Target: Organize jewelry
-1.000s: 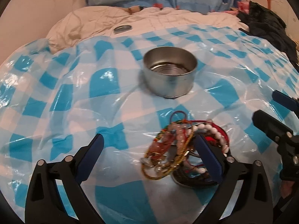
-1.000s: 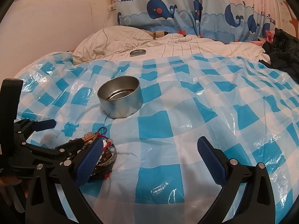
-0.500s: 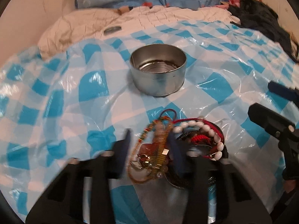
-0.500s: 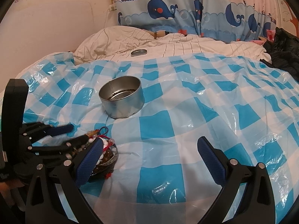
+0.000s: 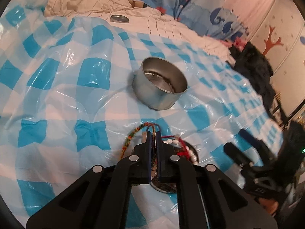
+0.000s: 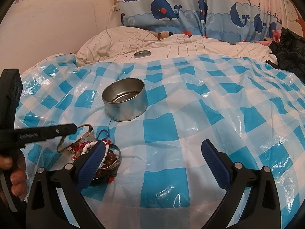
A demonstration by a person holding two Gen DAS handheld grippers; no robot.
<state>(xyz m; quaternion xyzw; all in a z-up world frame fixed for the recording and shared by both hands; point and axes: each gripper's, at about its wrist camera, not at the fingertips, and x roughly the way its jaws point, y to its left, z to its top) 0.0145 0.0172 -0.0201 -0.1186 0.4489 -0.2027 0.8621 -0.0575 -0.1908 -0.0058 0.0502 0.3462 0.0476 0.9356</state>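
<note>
Left wrist view puts my left claw [image 5: 153, 135] at about 6 o'clock, its jaws having just been closing and now pinched together on a braided cord bracelet [image 5: 131, 137], the cord trapped between the pads. Most of that bracelet is hidden behind the claw's black linkage; I see only a multicoloured loop arching from 9 o'clock up over the tips. Its long axis runs roughly from 7 to 1 o'clock.

The jewelry pile [image 6: 95, 148] sits on a small dish [image 6: 114, 164] on the checked plastic sheet [image 6: 190, 114] over the bed, right under the left claw. White beads, red cord and brown beads are tangled, and I cannot separate individual pieces. From the right wrist view, one blue pad of my right claw [image 6: 155, 158] covers part of the pile; that claw stands wide apart with nothing in it.

At 12 o'clock from the pile stands the open metal tin [image 6: 125, 103], upright, mouth up. A round lid [image 6: 142, 53] lies farther back on the quilt.

Small white lettering runs along the left claw's finger [image 6: 28, 134], too blurred to read.
</note>
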